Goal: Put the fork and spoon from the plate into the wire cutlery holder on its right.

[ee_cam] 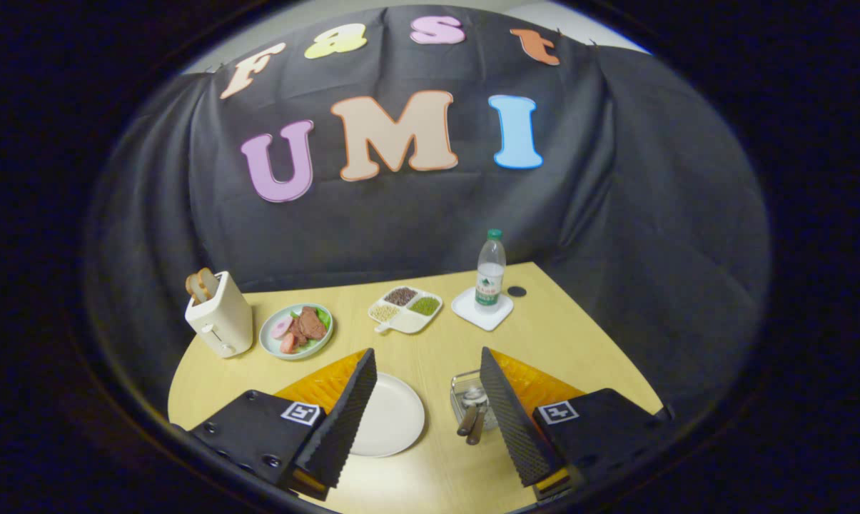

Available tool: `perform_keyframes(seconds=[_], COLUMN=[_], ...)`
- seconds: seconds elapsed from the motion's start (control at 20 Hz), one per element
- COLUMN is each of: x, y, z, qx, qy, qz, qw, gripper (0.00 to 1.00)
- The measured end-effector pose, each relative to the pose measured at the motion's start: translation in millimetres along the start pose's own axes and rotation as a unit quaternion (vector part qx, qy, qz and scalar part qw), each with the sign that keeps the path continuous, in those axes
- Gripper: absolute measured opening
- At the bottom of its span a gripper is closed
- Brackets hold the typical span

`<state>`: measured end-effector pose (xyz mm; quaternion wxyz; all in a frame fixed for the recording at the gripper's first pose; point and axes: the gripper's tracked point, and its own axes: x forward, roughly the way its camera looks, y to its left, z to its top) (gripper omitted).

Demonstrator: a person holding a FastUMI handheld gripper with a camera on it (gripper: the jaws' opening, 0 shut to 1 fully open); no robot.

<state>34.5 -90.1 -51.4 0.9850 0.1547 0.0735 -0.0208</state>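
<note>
Now: gripper (428,400) open | cutlery holder (472,401) beside right finger

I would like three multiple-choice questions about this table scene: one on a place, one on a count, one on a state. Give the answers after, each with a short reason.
1. Where does the water bottle stand?
A. on the white square coaster
B. on the round white plate
C. inside the wire holder

2. How many sections does the divided dish of grains have?
A. two
B. three
C. five

3. What is the state of the hand-held gripper?
A. shut on a spoon
B. shut on the plate
C. open, holding nothing

Answers:
1 A: the bottle's base rests on the coaster, beyond the fingers.
2 B: three fillings lie apart, one dark, one pale, one green.
3 C: the fingers stand wide apart, with the bare white plate and the wire cutlery holder, two handles sticking out of it, between them.
</note>
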Motion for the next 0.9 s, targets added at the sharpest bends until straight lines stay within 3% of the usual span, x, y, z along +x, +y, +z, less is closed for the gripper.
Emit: perform_keyframes(seconds=[0.15,0.35,0.9], x=[-13,-21,-37], y=[17,29,39], z=[11,13,3], qx=[-0.011,-0.075,-0.090], qy=[-0.064,-0.111,-0.121], qz=[0.035,0.060,0.070], qw=[0.997,0.989,0.986], gripper=[0.94,0.94,0.94])
